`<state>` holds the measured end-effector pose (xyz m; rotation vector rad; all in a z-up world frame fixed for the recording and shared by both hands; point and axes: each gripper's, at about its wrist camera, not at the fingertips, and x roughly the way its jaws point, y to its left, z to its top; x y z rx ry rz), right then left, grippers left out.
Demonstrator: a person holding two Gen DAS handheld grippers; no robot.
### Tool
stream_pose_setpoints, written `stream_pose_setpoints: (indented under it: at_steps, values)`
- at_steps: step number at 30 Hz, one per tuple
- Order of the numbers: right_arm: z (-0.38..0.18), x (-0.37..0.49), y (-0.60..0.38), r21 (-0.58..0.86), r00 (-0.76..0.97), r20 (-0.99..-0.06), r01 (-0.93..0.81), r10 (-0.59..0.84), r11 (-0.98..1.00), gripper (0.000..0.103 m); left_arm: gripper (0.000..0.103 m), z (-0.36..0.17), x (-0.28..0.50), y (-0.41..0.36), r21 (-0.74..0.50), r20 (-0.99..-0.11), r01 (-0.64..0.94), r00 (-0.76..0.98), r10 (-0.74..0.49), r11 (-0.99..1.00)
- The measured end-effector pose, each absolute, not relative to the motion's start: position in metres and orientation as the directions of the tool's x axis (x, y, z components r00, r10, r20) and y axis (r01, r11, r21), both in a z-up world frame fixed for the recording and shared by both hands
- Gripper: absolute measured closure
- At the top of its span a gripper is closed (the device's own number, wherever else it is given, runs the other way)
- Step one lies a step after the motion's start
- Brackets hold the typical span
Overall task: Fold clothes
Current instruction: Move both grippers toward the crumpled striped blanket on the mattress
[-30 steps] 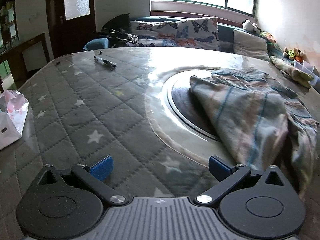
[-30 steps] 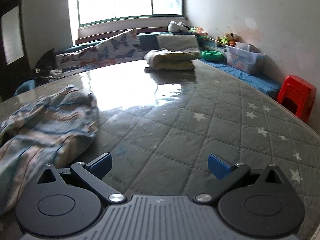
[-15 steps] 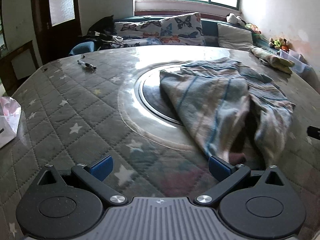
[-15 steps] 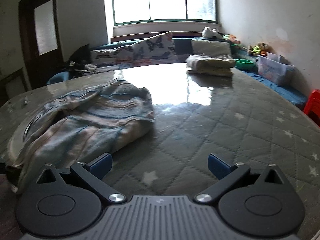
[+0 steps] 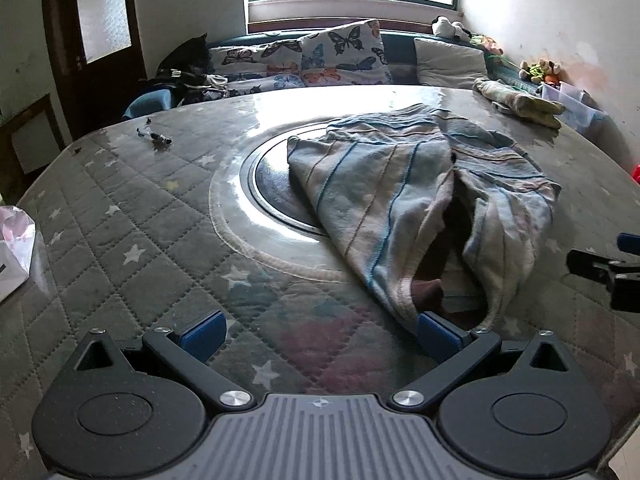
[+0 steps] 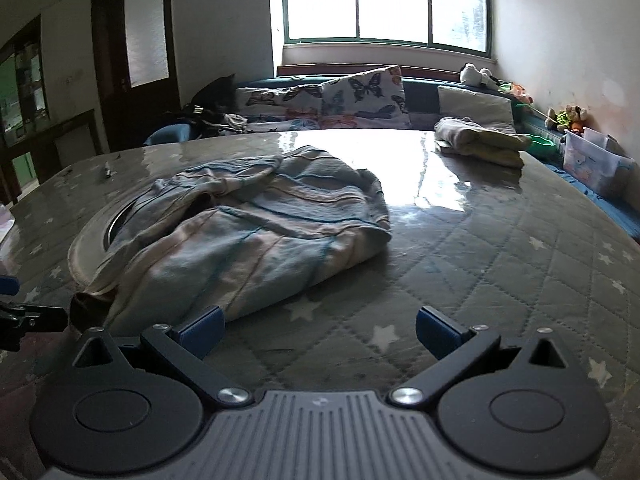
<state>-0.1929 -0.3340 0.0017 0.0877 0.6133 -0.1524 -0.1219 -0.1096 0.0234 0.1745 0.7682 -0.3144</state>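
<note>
Daylight pours through a wide window (image 6: 386,2) in the far wall. Below it runs a bench with butterfly cushions (image 6: 362,98). A dark door (image 6: 134,64) stands left.

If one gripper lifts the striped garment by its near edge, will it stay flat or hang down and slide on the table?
The striped garment lies crumpled in soft folds, so it is probably floppy and would hang from a single pinch. It looks like thin knit, likely light. The table cover is glossy, so the trailing cloth may slide rather than catch.
</note>
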Motion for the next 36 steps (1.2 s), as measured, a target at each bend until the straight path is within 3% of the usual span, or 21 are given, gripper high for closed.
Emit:
stream_pose_setpoints:
  at_steps: [36]
  values:
    - [0.007, -0.203, -0.307, -0.001, 0.826, -0.561, 0.066, -0.055, 0.998, 0.0, 0.0, 0.025, -0.146, -0.131, 0.074, -0.722, 0.433, 0.644, -0.251, 0.898]
